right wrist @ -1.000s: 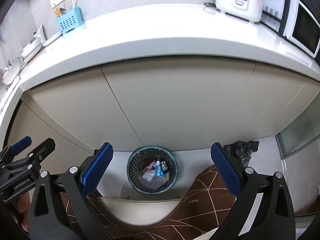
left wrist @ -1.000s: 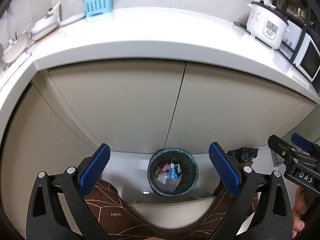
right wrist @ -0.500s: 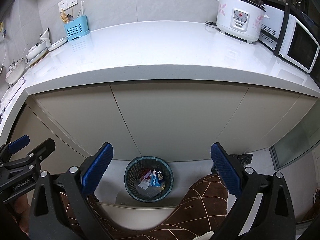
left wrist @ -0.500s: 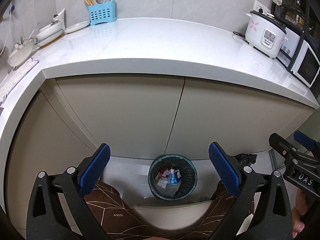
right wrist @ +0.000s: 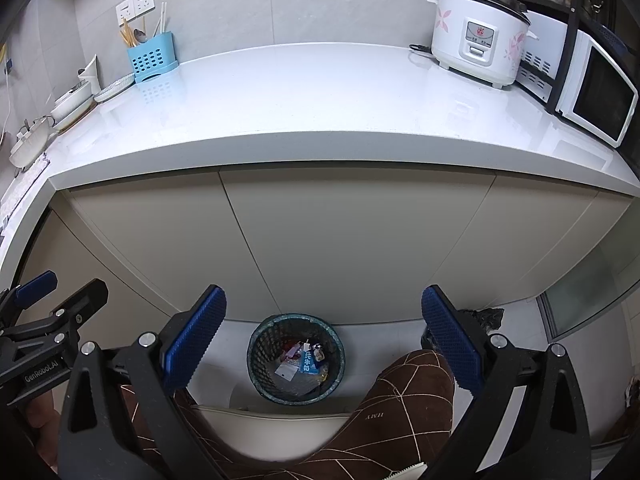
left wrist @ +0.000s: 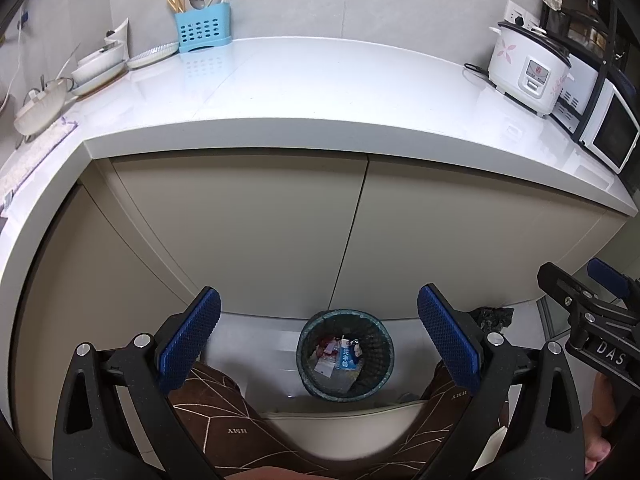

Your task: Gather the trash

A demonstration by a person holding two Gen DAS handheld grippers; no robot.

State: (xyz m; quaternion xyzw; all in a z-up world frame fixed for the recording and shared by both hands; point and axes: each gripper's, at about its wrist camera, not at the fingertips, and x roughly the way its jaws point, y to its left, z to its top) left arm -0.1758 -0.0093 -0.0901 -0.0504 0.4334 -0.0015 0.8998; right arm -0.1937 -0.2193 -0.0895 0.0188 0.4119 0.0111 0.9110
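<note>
Dark mesh wastebasket [left wrist: 345,354] at lower centre of both views, standing on the pale floor before the beige cabinet doors [left wrist: 240,232]; inside lie wrappers and a small blue-and-white carton [left wrist: 347,357]. Left gripper [left wrist: 318,336] and right gripper [right wrist: 322,338] both have their blue-padded jaws spread wide, nothing between them, framing the basket from above. Brown patterned trouser legs [right wrist: 404,408] occupy the bottom edge. White countertop [left wrist: 320,92] spans mid-frame. Upper left: blue utensil caddy [left wrist: 203,32] and stacked dishes [left wrist: 100,66]. Upper right: rice cooker [left wrist: 528,68] beside a microwave [left wrist: 610,132].
</note>
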